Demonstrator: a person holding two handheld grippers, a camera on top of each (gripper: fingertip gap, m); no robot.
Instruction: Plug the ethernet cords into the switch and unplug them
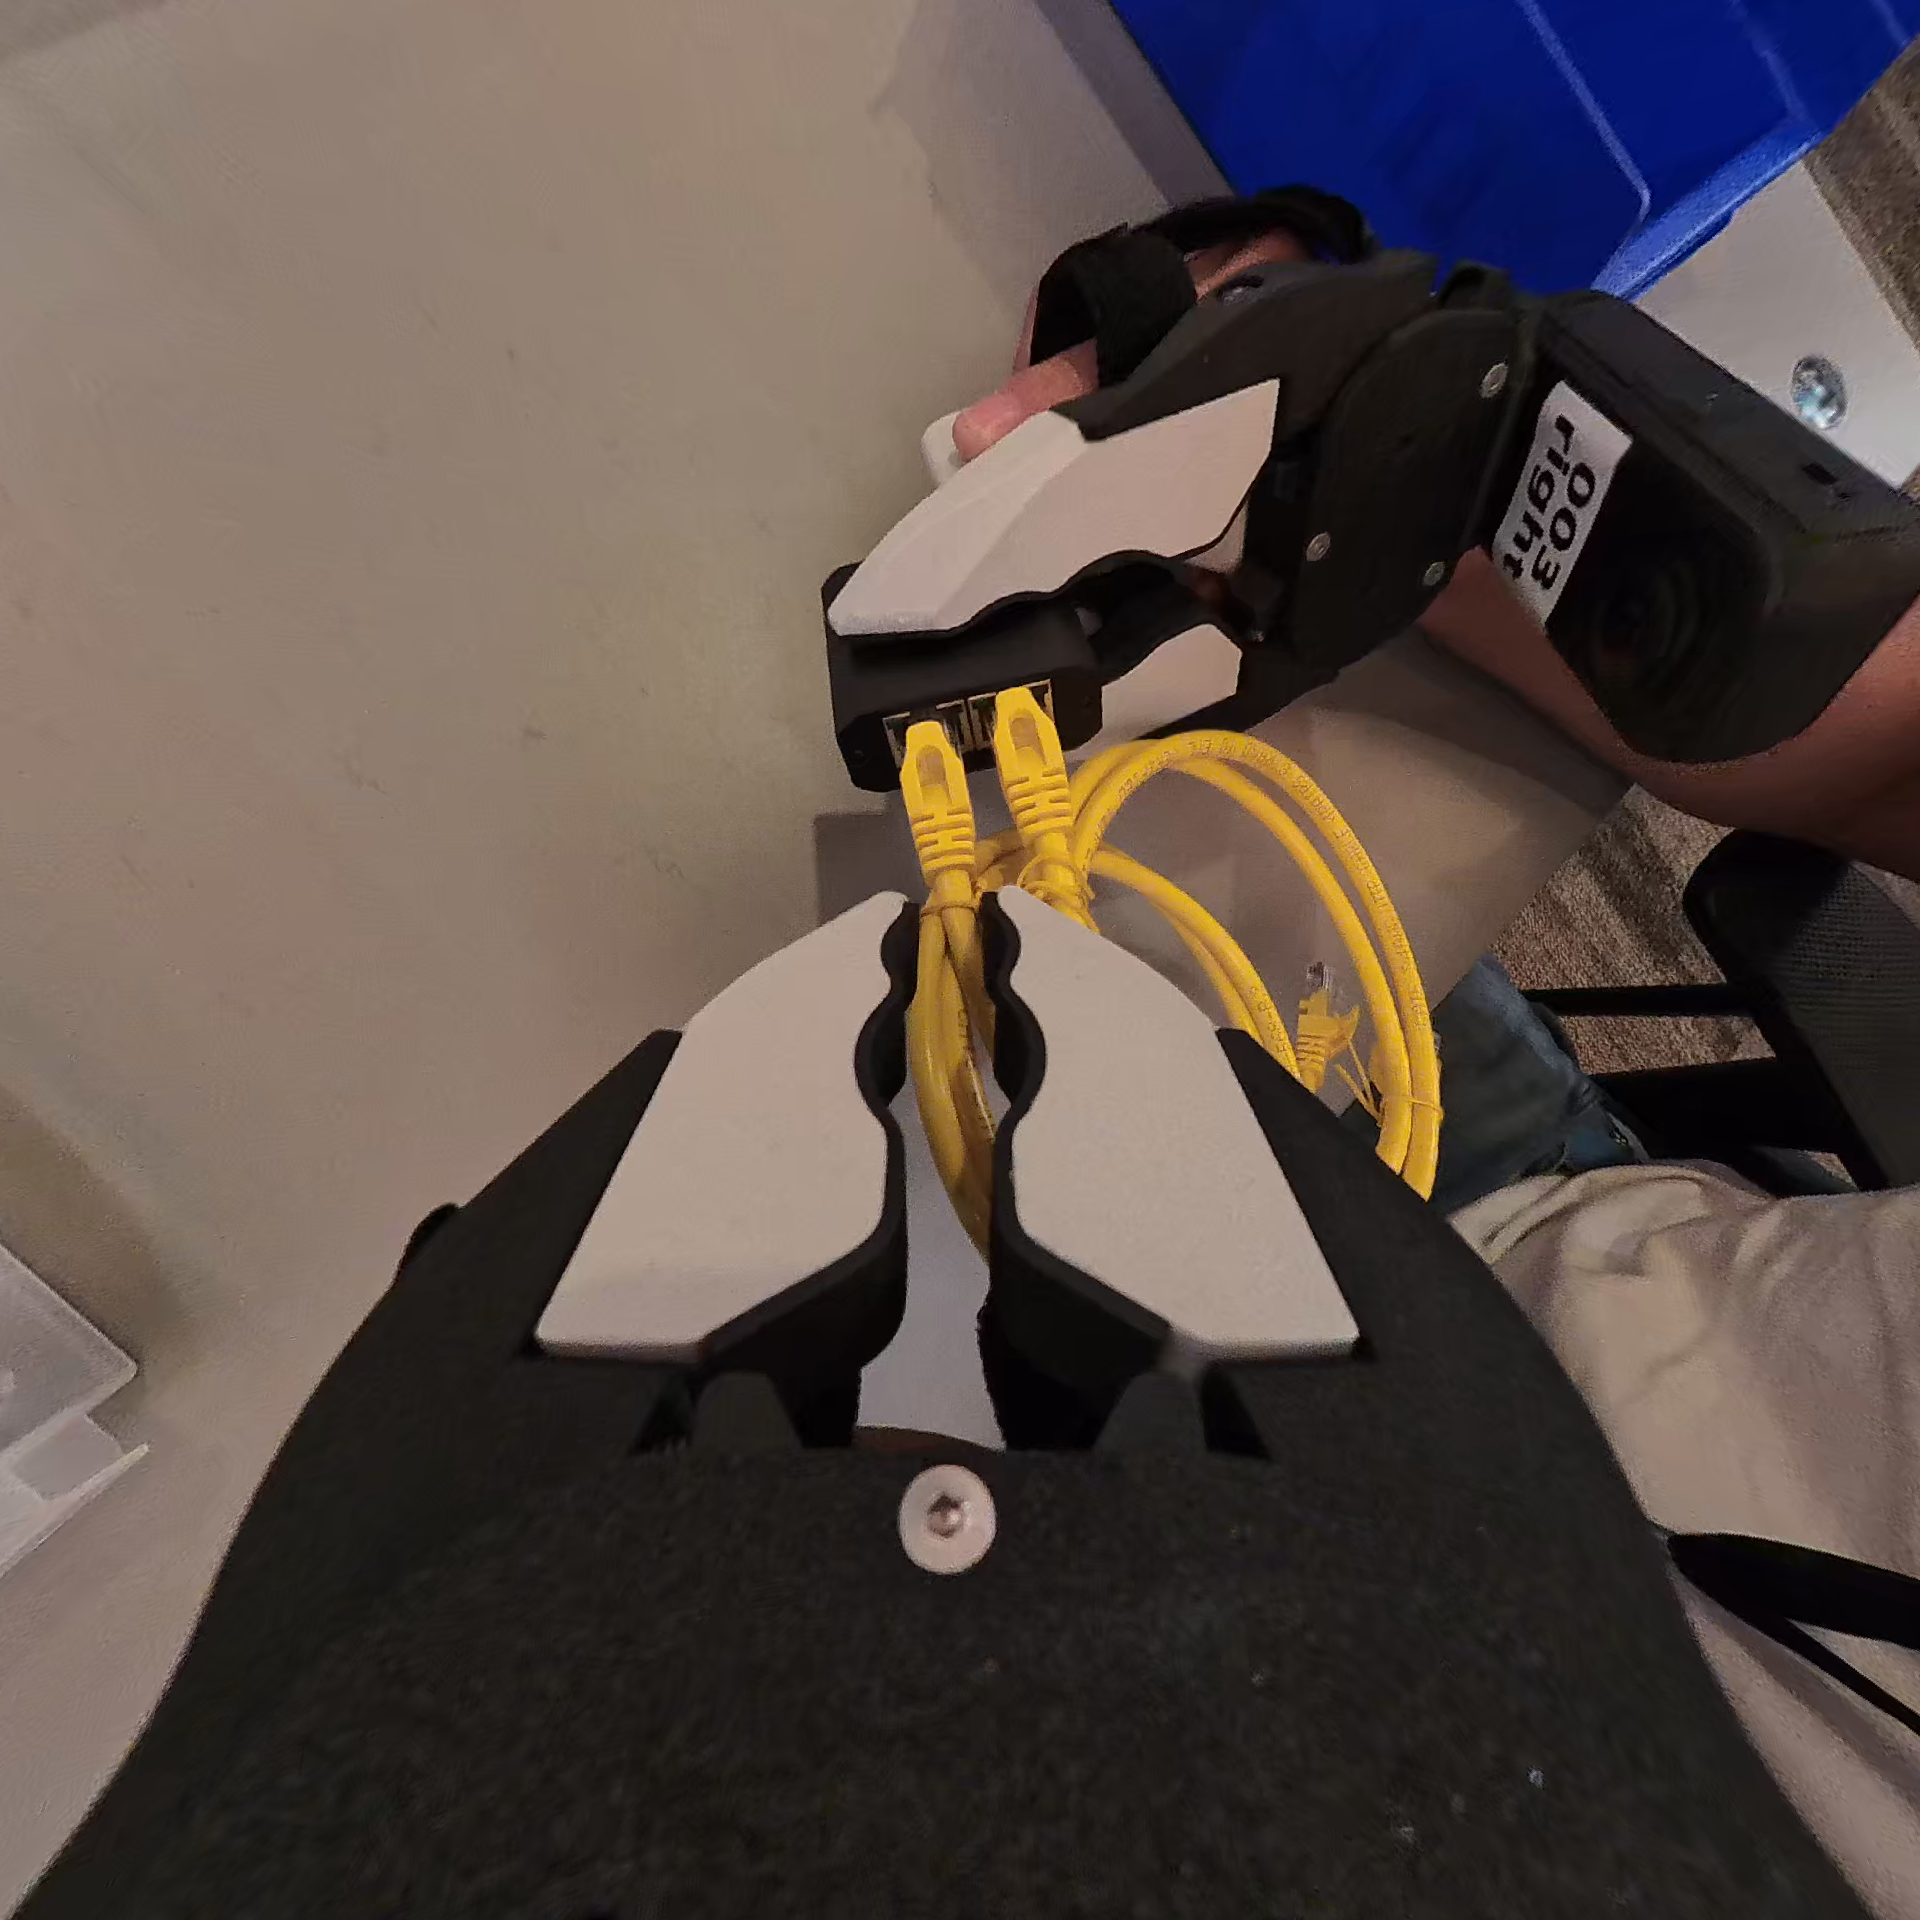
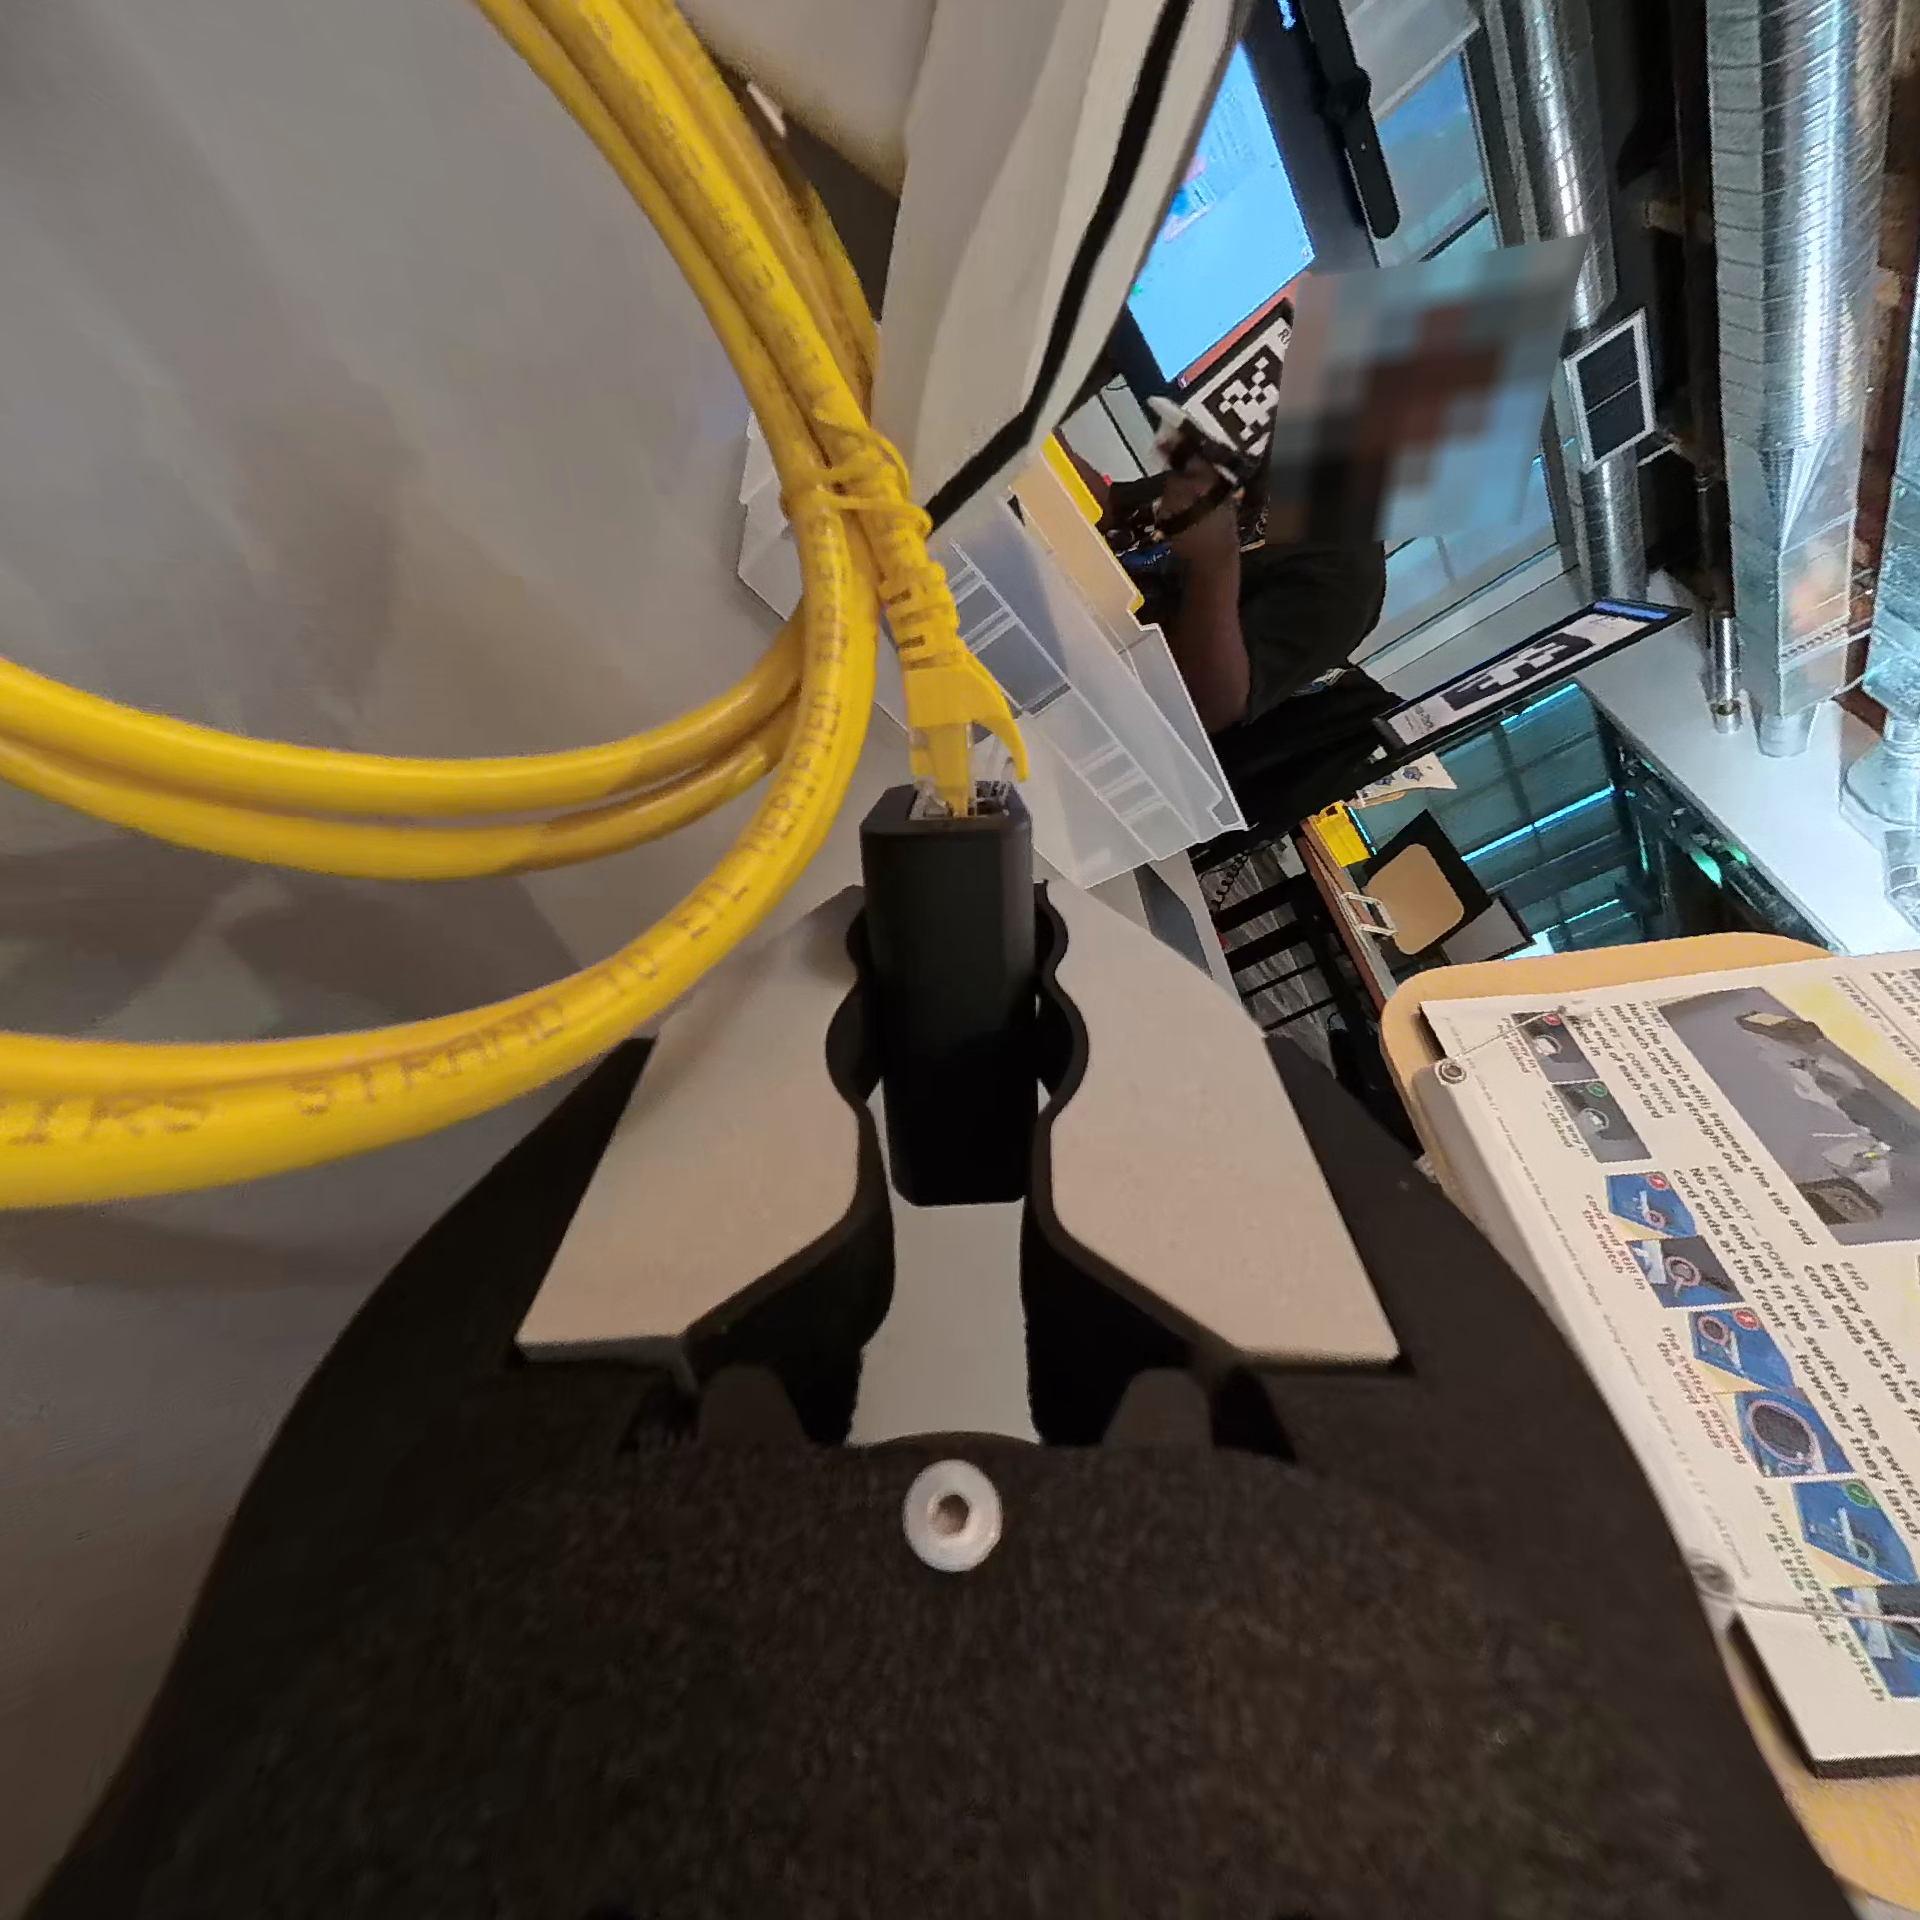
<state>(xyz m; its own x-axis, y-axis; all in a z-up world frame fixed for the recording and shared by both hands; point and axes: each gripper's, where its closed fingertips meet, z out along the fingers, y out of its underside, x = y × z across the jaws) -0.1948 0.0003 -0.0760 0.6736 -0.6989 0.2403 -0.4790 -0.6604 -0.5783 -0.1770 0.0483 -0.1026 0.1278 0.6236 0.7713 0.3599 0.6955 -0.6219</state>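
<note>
My right gripper is shut on the small black switch and holds it in the air above the pale table. In the left wrist view the switch has two yellow ethernet plugs in its ports, a left one and a right one. My left gripper is shut on the yellow cord bundle just behind the left plug. The rest of the cords hangs in a coil with a loose plug end. The right wrist view shows a plug in the switch and cord loops.
A blue bin stands at the back right. A clear plastic box lies at the left. An instruction sheet on a board lies to the right of my right gripper. Clear plastic trays and a person are behind the switch.
</note>
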